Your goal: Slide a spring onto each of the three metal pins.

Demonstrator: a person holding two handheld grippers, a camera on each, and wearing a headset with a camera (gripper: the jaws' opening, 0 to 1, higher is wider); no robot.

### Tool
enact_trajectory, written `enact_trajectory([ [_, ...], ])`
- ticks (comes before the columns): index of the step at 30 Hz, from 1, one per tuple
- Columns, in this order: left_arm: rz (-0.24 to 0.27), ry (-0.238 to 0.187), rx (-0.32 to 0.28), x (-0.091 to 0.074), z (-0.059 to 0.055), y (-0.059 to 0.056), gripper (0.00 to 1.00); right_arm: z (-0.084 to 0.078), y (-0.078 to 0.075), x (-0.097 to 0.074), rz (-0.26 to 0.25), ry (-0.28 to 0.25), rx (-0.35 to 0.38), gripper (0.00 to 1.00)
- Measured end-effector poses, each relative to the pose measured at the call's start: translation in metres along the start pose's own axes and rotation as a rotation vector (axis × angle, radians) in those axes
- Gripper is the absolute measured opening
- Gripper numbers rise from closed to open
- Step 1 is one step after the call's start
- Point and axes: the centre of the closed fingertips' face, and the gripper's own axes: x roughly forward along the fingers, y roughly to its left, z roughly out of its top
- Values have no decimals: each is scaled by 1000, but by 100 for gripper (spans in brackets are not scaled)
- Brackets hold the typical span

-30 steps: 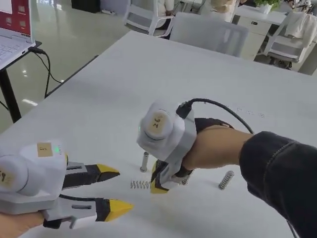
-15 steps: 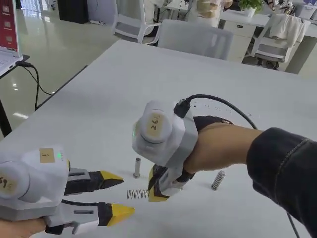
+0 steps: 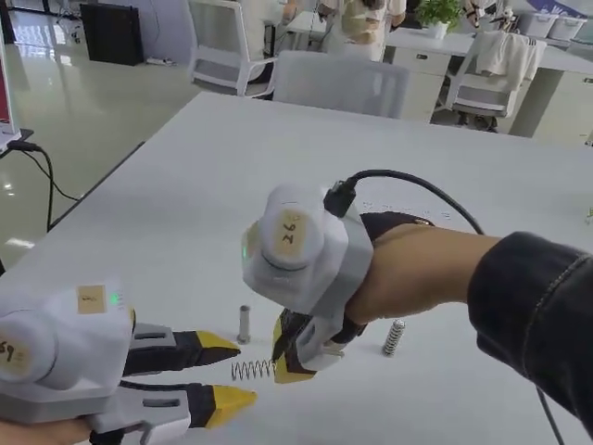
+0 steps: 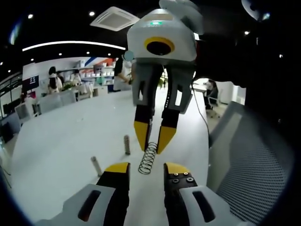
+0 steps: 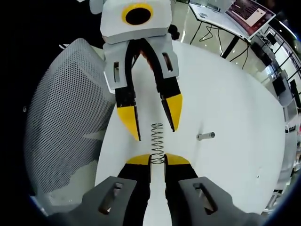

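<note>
1. One thin coiled steel-wire spring looks light and very soft along its length. It would probably buckle or flick away if squeezed mid-coil. A gentle hold on one end coil, leaving the other end free for a pin, seems the best grip.
2. Its wire is fine and grey, wound in open, evenly spaced turns, and its bore looks just wide enough for a pin.
3. It lies roughly level at the near part of the white tabletop, between the two grippers. Whether it touches the surface I cannot tell.
4. The right gripper, white with black-and-yellow jaws, has its jaws narrow, pinching one end of the spring.
5. The left gripper has its jaws wide and empty, with its tips just beside the spring's free end.
6. A bare short metal pin stands upright just beyond the spring. Farther right stands another pin already wearing a spring.
</note>
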Motion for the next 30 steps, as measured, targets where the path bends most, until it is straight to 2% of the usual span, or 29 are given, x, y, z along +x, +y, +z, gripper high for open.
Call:
enact_trajectory([
  [16, -44, -14, 9, 1, 3, -10, 6, 0, 10, -1, 19, -2, -31, 8],
  [30, -56, -4, 21, 5, 2, -13, 4, -4, 10, -2, 21, -22, -11, 7],
])
